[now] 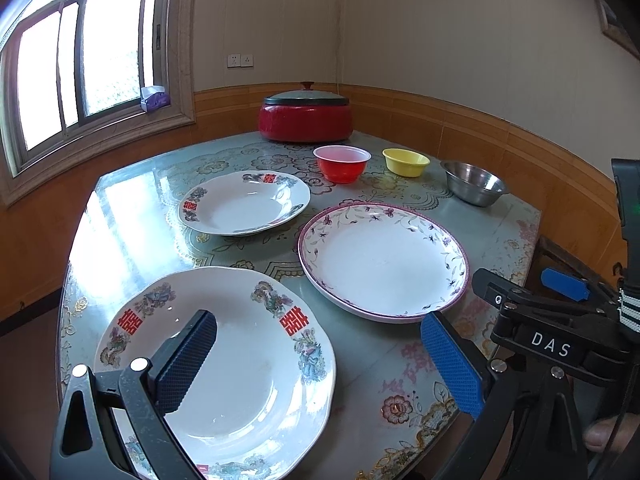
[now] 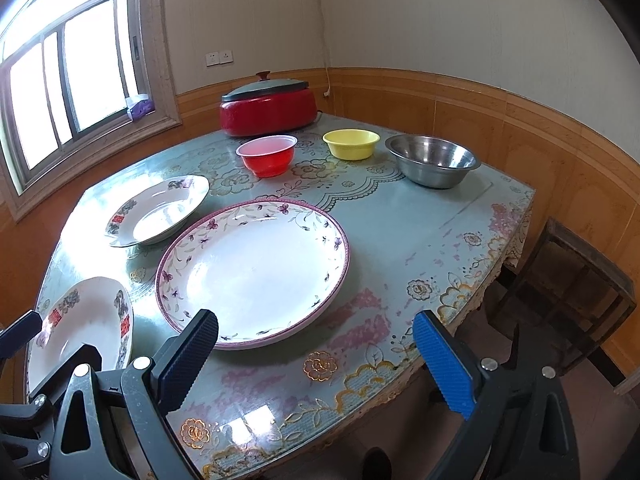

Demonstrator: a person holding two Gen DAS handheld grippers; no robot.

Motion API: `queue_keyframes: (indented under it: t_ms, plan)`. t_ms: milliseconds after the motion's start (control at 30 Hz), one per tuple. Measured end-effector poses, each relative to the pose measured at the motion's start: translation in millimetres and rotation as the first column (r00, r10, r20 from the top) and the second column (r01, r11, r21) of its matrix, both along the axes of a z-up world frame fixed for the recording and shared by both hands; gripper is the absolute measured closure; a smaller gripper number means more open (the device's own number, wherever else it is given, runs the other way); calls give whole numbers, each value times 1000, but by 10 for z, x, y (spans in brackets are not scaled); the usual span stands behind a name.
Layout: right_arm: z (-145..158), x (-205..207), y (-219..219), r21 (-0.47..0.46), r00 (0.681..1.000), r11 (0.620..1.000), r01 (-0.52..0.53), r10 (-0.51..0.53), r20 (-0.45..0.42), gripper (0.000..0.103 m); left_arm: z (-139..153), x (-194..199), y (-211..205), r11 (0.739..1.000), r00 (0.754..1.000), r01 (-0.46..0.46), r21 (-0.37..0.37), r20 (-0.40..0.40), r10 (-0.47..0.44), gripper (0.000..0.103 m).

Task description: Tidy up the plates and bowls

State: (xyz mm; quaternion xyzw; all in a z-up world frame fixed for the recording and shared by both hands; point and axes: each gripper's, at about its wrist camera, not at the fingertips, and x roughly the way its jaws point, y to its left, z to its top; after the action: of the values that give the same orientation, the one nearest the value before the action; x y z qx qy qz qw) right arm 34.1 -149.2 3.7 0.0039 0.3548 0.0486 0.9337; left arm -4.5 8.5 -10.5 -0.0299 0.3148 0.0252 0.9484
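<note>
Plates, three, spread on surface point(image 2: 400, 216); near plate point(image 1: 224, 376) overhangs front edge, under left tongs point(image 1: 320, 364). Bowls point(image 2: 432, 160) ranged at back. Both tongs held wide, nothing gripped; right tongs point(image 2: 316, 360) before floral plate point(image 2: 252, 268). Risk judged: glazed rim slipped from pads, plate knocked off edge, chipped when stacked.

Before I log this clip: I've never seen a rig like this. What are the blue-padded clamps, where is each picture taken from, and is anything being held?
They are two hand-held grippers, each with a fisheye camera looking along its fingers. One picture is from the left gripper, the other from the right gripper. Both are open and hold nothing.

On the table lie a purple-rimmed plate, two plates with red characters, a red bowl, a yellow bowl, a steel bowl and a lidded red pot.
</note>
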Motion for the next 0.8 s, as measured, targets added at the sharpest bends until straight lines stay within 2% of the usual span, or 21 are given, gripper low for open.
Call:
queue_keyframes:
  t_ms: [667, 800]
  plan:
    - [-22, 15, -39, 19, 1000, 1000, -11, 11, 2, 3, 8, 5, -6, 1000, 1000, 20, -24, 9, -20, 0]
    - [-55, 45, -56, 40, 1000, 999, -15, 16, -21, 3, -1, 13, -13, 999, 1000, 28, -28, 3, -27, 0]
